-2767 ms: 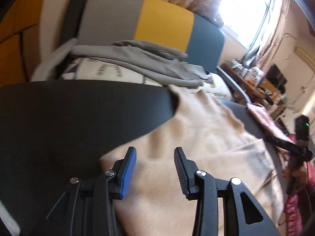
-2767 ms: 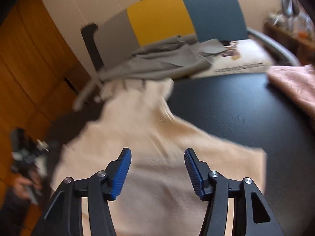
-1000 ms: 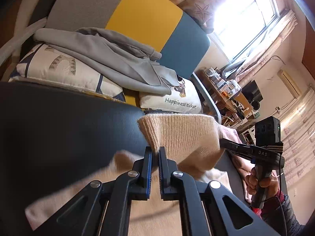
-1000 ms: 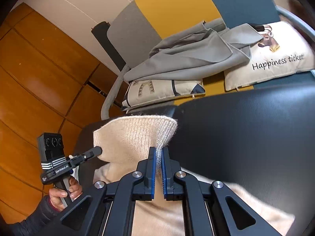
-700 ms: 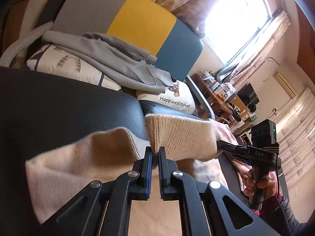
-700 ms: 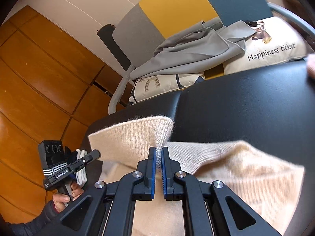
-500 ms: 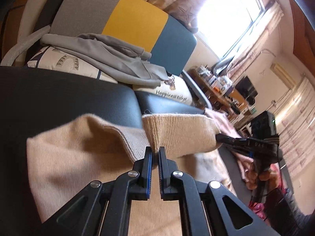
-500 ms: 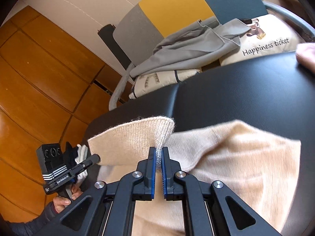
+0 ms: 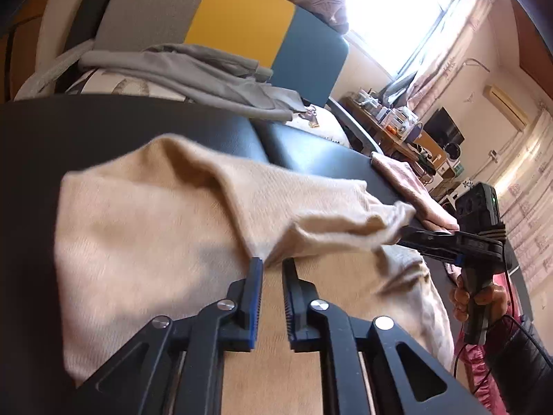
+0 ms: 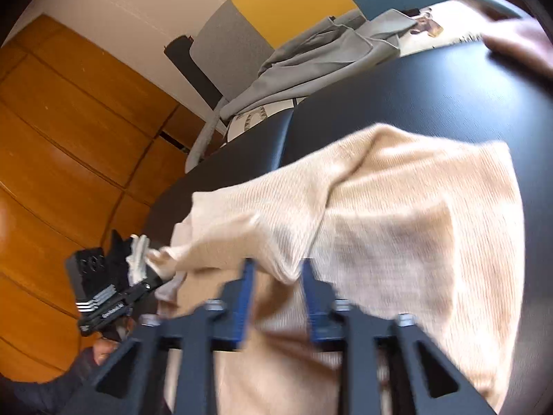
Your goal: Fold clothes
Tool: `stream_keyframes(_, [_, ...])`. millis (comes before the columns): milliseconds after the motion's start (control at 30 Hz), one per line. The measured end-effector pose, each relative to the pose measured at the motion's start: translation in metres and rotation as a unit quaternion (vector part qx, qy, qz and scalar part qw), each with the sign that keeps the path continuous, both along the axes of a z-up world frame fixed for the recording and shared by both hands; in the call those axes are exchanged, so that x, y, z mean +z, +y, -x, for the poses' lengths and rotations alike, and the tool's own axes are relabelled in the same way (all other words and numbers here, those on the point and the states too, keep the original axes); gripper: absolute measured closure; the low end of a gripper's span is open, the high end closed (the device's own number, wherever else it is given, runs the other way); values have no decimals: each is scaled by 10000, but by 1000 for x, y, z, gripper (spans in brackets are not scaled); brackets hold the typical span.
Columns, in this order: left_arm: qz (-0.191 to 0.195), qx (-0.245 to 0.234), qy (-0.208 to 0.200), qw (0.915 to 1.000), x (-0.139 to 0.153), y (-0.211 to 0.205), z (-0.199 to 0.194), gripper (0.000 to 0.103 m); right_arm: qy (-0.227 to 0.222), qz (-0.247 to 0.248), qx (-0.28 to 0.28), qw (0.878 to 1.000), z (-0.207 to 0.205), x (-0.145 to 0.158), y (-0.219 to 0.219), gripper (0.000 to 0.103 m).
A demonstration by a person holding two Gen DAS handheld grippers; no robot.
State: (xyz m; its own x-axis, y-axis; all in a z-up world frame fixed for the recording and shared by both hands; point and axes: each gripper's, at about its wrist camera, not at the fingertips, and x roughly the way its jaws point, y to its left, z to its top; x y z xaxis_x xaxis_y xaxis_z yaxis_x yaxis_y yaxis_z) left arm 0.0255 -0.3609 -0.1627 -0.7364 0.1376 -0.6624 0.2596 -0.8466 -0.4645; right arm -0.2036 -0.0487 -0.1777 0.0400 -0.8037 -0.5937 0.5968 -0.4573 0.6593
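A beige knit sweater [image 9: 155, 235] lies on the black padded surface [image 9: 103, 131] with its far part folded back toward me over the rest. My left gripper [image 9: 272, 266] is open by a narrow gap, and the folded edge rests just past its tips. In the right wrist view the same sweater [image 10: 414, 224] droops in a fold between the fingers of my open right gripper [image 10: 276, 269], which is blurred. A hand [image 9: 477, 297] holds the right gripper's handle at the right edge, its tip at the sweater's other corner.
A grey garment [image 9: 207, 69] and printed pillows are piled against a grey, yellow and blue seat back [image 9: 238, 17]. A pink cloth [image 9: 408, 186] lies at the far right of the surface. Wooden panels [image 10: 69, 138] stand to the left. A cluttered desk [image 9: 397, 121] sits under the window.
Both grippers, shut on the sweater's ribbed edge half a second ago, have carried it toward me and opened. The edge now lies folded over the sweater's body.
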Motion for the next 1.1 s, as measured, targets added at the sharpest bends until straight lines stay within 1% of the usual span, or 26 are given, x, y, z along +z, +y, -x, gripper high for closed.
stream_keyframes(33, [-84, 26, -2, 10000, -2, -2, -9, 90, -45, 36, -36, 10000, -2, 0, 7, 52])
stream_keyframes(167, [-553, 280, 51, 9981, -7, -18, -32, 90, -173, 154, -227, 9995, -11, 2, 30, 51])
stream_keyframes(267, [-990, 468, 146, 9939, -8, -33, -42, 89, -250, 346, -378, 9984, -9, 8, 32, 52])
stream_keyframes(367, [-1352, 528, 191, 9892, -6, -43, -34, 85, -301, 285, -418, 9983, -2, 10, 17, 52])
stream_keyframes(500, [-1629, 478, -24, 9855, -10, -44, -6, 83, -483, -189, -223, 9984, 5, -4, -17, 52])
stream_keyframes(533, [-1674, 453, -97, 9848, -12, -44, 1, 83, -466, -321, -163, 9983, 4, -7, -24, 53])
stream_keyframes(567, [-1686, 416, -175, 9847, -15, -43, 8, 82, -367, -462, -132, 9982, 2, -9, -30, 55])
stream_keyframes(600, [-1698, 380, -252, 9844, -18, -42, 15, 82, -267, -601, -101, 9978, 1, -10, -36, 63])
stream_keyframes(633, [-1710, 343, -330, 9841, -21, -41, 22, 82, -162, -687, -84, 9975, 0, -10, -39, 77])
stream_keyframes(667, [-1711, 300, -405, 9840, -23, -40, 29, 82, -57, -774, -68, 9970, -1, -9, -42, 86])
stream_keyframes(700, [-1688, 241, -476, 9842, -26, -38, 35, 85, 50, -861, -51, 9963, -2, -9, -45, 96])
stream_keyframes(733, [-1625, 201, -531, 9851, -27, -35, 41, 87, 205, -955, -39, 9952, -3, -6, -47, 96])
stream_keyframes(767, [-1481, 190, -510, 9875, -24, -33, 45, 91, 358, -1043, -29, 9939, -4, -4, -49, 96])
stream_keyframes(800, [-1351, 156, -394, 9899, -18, -30, 48, 100, 493, -1026, -54, 9935, -4, 2, -48, 96])
stream_keyframes(900, [-1026, 151, -127, 9945, -6, -27, 54, 98, 842, -912, -288, 9918, -4, 16, -38, 96])
stream_keyframes(933, [-908, 236, -132, 9955, -6, -28, 55, 98, 835, -1009, -307, 9909, -4, 10, -36, 96])
stream_keyframes(1033, [-623, 433, -418, 9962, -17, -33, 60, 98, 812, -1291, -361, 9876, -1, -6, -29, 96])
stream_keyframes(1100, [-594, 342, -556, 9961, -25, -31, 60, 98, 791, -1170, -348, 9894, -3, -11, -26, 96])
